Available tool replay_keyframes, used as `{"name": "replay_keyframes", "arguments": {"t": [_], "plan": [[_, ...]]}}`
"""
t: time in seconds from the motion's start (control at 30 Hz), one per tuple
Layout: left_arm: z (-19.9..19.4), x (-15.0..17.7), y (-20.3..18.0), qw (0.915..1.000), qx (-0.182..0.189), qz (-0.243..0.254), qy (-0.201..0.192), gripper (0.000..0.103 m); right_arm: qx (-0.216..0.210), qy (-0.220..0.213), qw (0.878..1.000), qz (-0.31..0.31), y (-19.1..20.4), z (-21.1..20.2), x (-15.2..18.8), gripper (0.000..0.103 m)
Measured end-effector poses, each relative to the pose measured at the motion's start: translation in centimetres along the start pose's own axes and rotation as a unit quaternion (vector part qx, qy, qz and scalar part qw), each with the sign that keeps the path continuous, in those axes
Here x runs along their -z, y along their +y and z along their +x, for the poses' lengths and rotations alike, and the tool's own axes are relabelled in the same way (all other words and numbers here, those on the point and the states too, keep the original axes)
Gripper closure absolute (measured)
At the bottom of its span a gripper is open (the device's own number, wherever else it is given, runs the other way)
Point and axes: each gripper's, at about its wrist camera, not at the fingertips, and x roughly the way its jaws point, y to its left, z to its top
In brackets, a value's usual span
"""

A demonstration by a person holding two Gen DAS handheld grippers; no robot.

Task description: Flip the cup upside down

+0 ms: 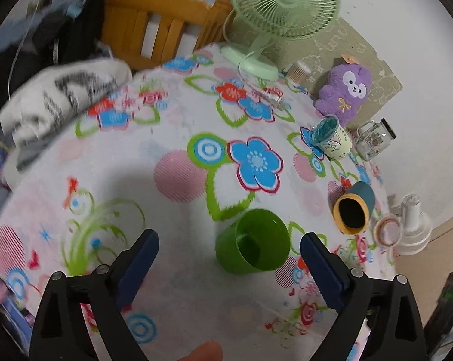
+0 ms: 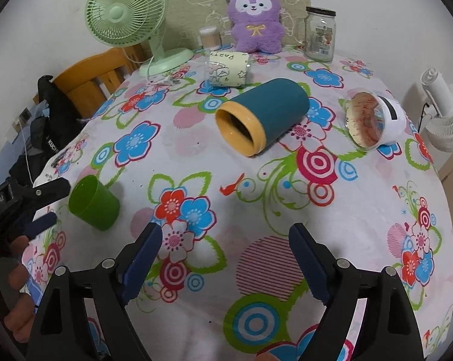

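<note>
A green plastic cup (image 1: 252, 242) stands upright, mouth up, on the flowered tablecloth. It also shows in the right wrist view (image 2: 94, 203) at the left. My left gripper (image 1: 229, 243) is open, its blue-padded fingers (image 1: 142, 249) on either side of the cup's near side and a little short of it, not touching. It shows from the side in the right wrist view (image 2: 50, 201), just left of the cup. My right gripper (image 2: 225, 237) is open and empty over the middle of the table, well right of the cup.
A teal and yellow cup (image 2: 261, 117) lies on its side, as do a pale patterned cup (image 2: 228, 69) and a white round container (image 2: 374, 121). At the back stand a green fan (image 2: 127, 12), purple plush (image 2: 255, 19) and glass jar (image 2: 319, 34). A wooden chair (image 2: 85, 81) is at left.
</note>
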Motion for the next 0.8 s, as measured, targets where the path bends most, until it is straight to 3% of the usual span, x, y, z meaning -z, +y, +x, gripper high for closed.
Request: {"name": "replay_keyframes", "arguments": {"t": [0.17,0.43,0.8], "plan": [[0.8,0.1,0.8,0.9986,0.021,-0.041,0.025,0.007,-0.004,0.002,1.000,0.003,-0.1,-0.2,0.5,0.015],[1.4,1.1,-1.7,0.9983,0.009,0.054,0.022,0.007,-0.004,0.007,1.000,0.013,-0.8,-0.2,1.0,0.015],[1.8,0.8,-1.4,0.9970,0.012,0.072,0.024,0.007,-0.011,0.007,1.000,0.004,-0.1,0.1,1.0,0.015]]}}
